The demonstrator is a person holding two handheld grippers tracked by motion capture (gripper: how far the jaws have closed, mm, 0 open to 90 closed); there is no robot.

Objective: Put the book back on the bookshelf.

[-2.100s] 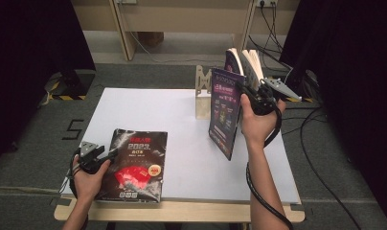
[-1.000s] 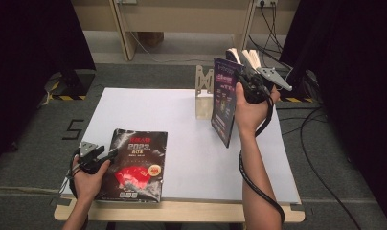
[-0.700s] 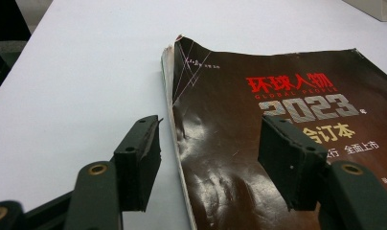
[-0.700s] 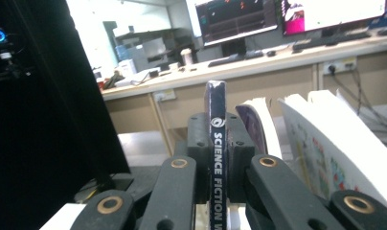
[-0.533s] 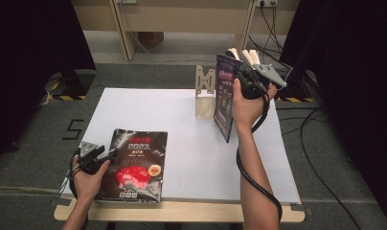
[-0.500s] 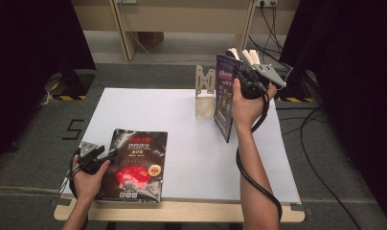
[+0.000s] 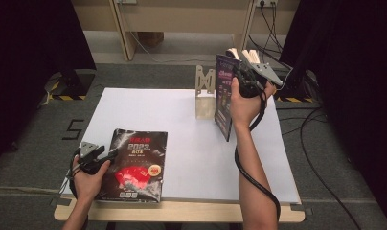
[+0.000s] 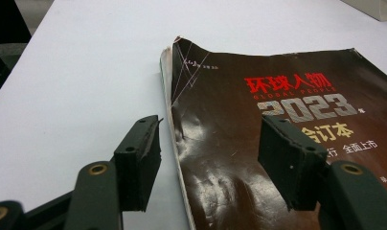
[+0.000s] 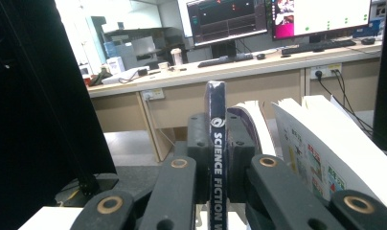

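The black magazine [image 8: 287,129] lying on the table reads "环球人物", "GLOBAL PEOPLE", "2023" and "合订本". The dark spine of the upright magazine [image 9: 216,158] reads "SCIENCE FICTION". A "5" [image 7: 73,129] marks the floor.

Black magazine [image 8: 287,143] cut off at frame's right and bottom edges, spine title on upright magazine [image 9: 216,158] cropped below

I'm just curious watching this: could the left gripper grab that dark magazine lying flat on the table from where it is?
Probably yes. The left gripper has its jaws open, straddling the spine edge of the dark magazine, with nothing between them but the cover. The magazine lies flat on the table, though, so getting a jaw under the edge may take some working.
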